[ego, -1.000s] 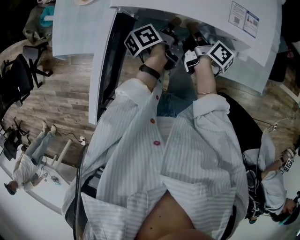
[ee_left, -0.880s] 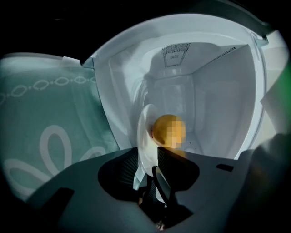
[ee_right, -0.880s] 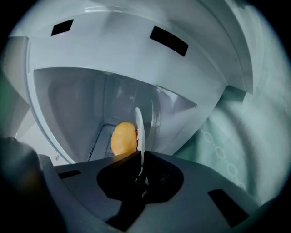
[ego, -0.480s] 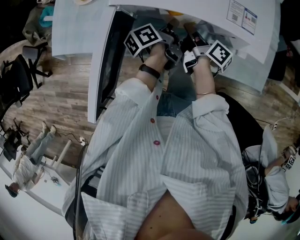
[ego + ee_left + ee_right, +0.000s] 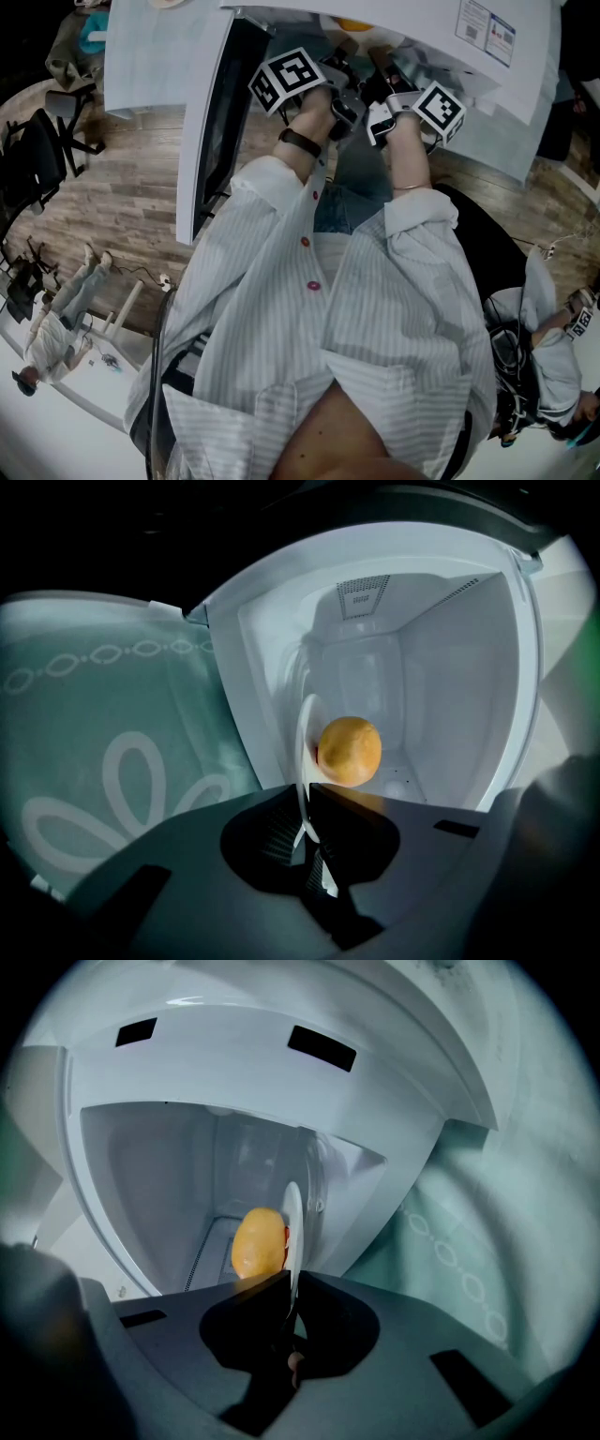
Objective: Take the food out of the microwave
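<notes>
Fingers [image 5: 277, 834] of the left gripper [image 5: 307, 803], in the left gripper view, have just been closing and pinch the thin rim of a white plate [image 5: 302, 733]. The plate looks edge-on and upright because the gripper is turned on its side, with one finger above the rim and one below. A round orange-yellow food [image 5: 350, 751], perhaps an orange or a bun, sits on the plate inside the white microwave [image 5: 450, 667]. A pale green cloth [image 5: 103, 761] printed with white loops fills the left.

In the right gripper view, the right gripper [image 5: 289, 1302] has also just been closing its fingers [image 5: 332, 1327], which clamp the plate's other side. Holding both sides probably keeps the plate level, so the food will not roll off on the way out.

In the head view, both grippers reach into the microwave beside its open door [image 5: 211, 122]. Each gripper's cube [image 5: 289, 78] shows a black-and-white square code. A sticker [image 5: 487, 33] on the microwave carries print too small to read.
</notes>
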### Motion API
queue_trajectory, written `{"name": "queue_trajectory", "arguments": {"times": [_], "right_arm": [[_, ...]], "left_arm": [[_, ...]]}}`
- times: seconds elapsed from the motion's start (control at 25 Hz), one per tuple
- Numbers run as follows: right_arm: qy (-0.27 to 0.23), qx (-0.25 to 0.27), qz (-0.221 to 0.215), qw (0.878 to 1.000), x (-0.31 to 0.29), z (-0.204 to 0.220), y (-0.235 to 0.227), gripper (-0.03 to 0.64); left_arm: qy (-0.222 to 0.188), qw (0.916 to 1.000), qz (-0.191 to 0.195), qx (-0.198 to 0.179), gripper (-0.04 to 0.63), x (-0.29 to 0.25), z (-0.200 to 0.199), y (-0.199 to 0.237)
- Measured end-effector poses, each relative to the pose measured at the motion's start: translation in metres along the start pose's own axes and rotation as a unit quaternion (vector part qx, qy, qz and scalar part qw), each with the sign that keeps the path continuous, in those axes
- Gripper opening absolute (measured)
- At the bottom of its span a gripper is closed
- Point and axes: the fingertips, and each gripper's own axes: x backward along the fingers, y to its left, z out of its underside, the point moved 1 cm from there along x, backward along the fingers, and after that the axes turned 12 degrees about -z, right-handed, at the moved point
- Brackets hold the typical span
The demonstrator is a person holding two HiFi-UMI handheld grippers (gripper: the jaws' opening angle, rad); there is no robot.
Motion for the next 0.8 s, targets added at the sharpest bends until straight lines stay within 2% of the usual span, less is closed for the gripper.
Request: {"name": "queue_trajectory", "arguments": {"times": [0.8], "right_arm": [[-0.013,0.002,0.004,1.000,0.012,0.008,0.000,0.043]], "left_arm": [[0.006,0.9999,0.004,-0.015,0.032,0.007,0.009,0.004]]}}
